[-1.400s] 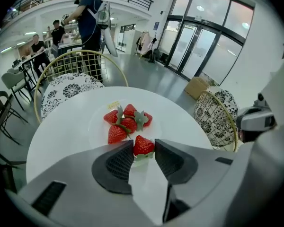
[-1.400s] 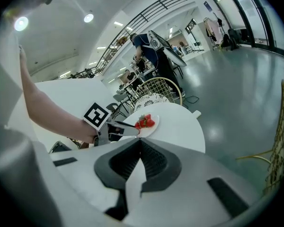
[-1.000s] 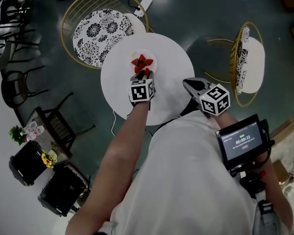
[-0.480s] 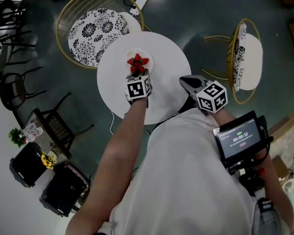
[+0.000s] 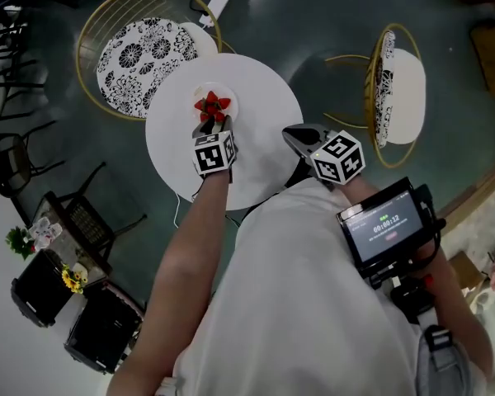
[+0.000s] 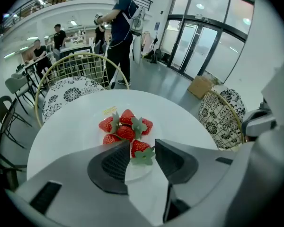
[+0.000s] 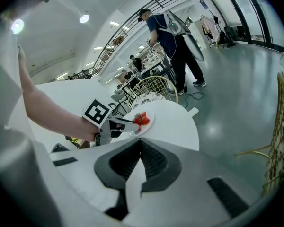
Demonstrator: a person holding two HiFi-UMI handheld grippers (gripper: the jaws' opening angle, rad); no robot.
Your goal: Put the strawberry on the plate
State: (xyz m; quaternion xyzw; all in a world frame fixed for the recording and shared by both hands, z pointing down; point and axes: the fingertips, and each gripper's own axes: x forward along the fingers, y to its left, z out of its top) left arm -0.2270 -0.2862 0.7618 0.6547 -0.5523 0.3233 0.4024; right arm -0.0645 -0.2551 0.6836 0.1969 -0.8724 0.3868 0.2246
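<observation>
A small white plate (image 5: 229, 96) lies on the round white table (image 5: 264, 106) and carries a heap of red strawberries (image 5: 212, 104). My left gripper (image 5: 210, 124) reaches over the plate's near rim. In the left gripper view its jaws (image 6: 142, 145) are closed to the width of one strawberry (image 6: 139, 148), green leaves toward me, low over the plate (image 6: 137, 170), just in front of the heap (image 6: 125, 126). My right gripper (image 5: 290, 132) hovers at the table's right edge, shut and empty (image 7: 141, 143). The right gripper view also catches the left gripper (image 7: 132, 122) at the plate (image 7: 149, 120).
Two gold wire chairs with patterned cushions stand by the table, one behind (image 5: 136, 52) and one to the right (image 5: 396, 97). A small screen (image 5: 388, 229) is mounted near my right arm. A person (image 6: 120, 27) stands beyond the far chair; a cardboard box (image 6: 201, 85) sits by the glass doors.
The head camera has shifted, so the table sits further left in the picture. Neither gripper has moved noticeably relative to the plate or table.
</observation>
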